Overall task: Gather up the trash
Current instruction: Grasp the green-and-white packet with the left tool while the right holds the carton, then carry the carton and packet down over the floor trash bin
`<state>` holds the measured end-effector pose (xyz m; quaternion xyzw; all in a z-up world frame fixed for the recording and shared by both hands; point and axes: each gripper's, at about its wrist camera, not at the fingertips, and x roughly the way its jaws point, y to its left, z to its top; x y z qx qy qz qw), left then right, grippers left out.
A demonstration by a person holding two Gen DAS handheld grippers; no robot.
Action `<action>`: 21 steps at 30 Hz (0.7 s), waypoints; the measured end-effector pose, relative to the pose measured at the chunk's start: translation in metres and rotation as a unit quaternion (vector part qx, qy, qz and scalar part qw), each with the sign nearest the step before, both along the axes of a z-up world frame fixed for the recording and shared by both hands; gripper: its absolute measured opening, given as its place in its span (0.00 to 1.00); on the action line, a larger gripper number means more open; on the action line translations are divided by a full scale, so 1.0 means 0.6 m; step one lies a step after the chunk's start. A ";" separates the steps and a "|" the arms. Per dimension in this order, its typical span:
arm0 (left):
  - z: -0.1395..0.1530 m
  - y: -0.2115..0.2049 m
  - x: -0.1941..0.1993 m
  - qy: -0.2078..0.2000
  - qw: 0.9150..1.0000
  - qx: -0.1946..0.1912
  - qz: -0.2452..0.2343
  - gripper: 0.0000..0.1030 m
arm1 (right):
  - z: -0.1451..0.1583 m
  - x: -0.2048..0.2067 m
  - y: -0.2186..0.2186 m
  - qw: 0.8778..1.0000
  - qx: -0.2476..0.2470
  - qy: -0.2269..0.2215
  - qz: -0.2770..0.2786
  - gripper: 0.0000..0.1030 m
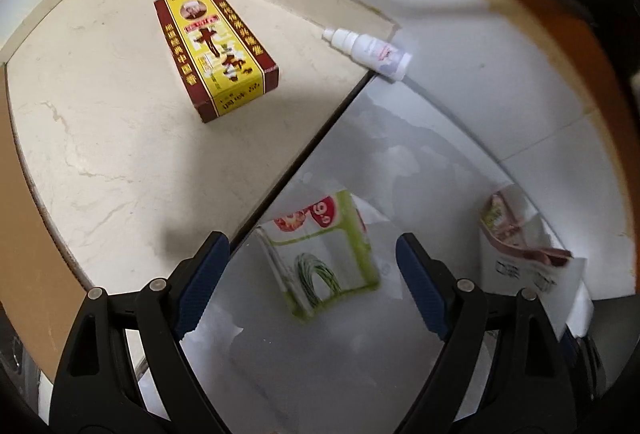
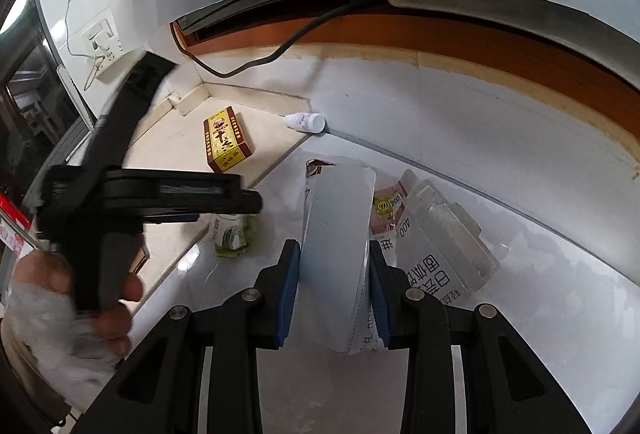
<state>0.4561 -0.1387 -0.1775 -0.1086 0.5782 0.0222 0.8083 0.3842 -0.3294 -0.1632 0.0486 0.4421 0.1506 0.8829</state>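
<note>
The right gripper (image 2: 334, 286) pinches a folded white pack (image 2: 338, 234) between its blue pads. Just beyond the pack lies a torn packet (image 2: 390, 206) against a clear blister (image 2: 452, 230). The left gripper (image 1: 312, 274), jaws spread wide and empty, hangs over a green wrapper (image 1: 324, 254) left of the pack. Farther off sit a yellow box (image 1: 214, 50) and a small white bottle (image 1: 370, 48).

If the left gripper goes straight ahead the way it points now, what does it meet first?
Most likely the green and white wrapper, which lies on the grey surface between the open left gripper fingers. Depth is unclear, but nothing shows in between.
</note>
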 end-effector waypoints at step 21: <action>0.060 0.045 -0.103 -0.041 0.998 -0.012 -0.037 0.17 | 0.007 -0.021 0.014 1.000 0.004 -0.005 0.002 0.31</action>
